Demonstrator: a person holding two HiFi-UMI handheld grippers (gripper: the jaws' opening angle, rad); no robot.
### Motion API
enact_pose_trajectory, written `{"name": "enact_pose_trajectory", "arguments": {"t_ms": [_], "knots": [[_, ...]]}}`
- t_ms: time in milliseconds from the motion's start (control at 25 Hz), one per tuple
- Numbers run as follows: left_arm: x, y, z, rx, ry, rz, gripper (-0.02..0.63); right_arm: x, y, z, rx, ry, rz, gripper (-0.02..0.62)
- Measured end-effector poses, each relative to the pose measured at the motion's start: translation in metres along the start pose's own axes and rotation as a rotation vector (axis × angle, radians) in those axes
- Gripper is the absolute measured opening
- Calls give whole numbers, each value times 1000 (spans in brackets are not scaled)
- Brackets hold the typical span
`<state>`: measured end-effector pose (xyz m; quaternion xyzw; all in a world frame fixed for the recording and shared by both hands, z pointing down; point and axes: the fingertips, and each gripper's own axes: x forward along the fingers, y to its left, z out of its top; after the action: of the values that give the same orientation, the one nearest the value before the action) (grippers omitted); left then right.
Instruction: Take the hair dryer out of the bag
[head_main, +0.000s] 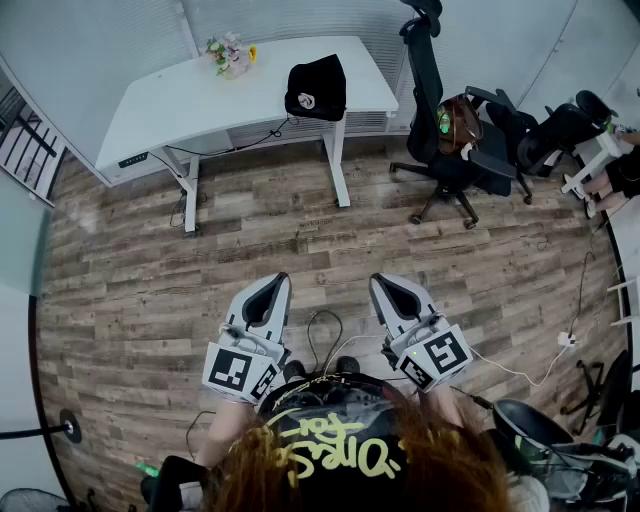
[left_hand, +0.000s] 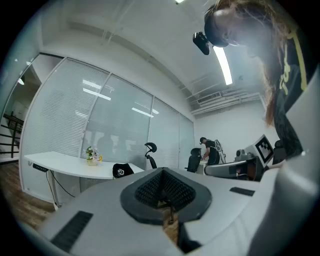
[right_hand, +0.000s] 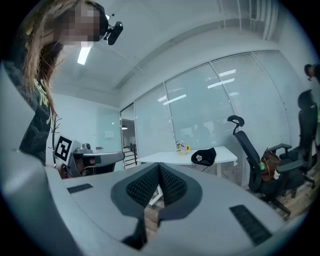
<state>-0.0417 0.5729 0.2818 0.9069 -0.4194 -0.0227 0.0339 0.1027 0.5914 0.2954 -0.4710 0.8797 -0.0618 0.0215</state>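
Nearest, the left gripper and right gripper are held level, side by side in front of the person; both pairs of jaws are pressed together with nothing between them. Wood-plank floor lies below and ahead. Farther off stands a white desk; the black bag sits on its right part, well apart from both grippers. The hair dryer is not visible, bag contents hidden. A flower pot sits left of the bag. A black office chair stands right of the desk.
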Motion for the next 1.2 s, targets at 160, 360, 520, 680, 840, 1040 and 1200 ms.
{"name": "enact_pose_trajectory", "arguments": {"t_ms": [160,360,520,680,840,1040,1200], "knots": [[1,-3,-1,10,-3,-4,-9,-2,0,-1,-9,-1,2,3],[0,-9,-2,15,-2,-9,-9,-7,1,-1,-14,-1,0,3],[1,-12,-1,23,-4,-10,-9,-9,0,0,-22,0,-4,3],[0,-16,-1,26,14,-26,-9,-6,3,-1,-41,16,12,3],[1,-17,-5,19,34,-37,-9,-3,7,6,-28,-35,27,3],[4,-16,-4,30,11,-17,144,-5,-1,14,20,-85,11,48],[7,-11,-3,21,21,6,226,-5,-17,8,25,-69,-31,165]]}}
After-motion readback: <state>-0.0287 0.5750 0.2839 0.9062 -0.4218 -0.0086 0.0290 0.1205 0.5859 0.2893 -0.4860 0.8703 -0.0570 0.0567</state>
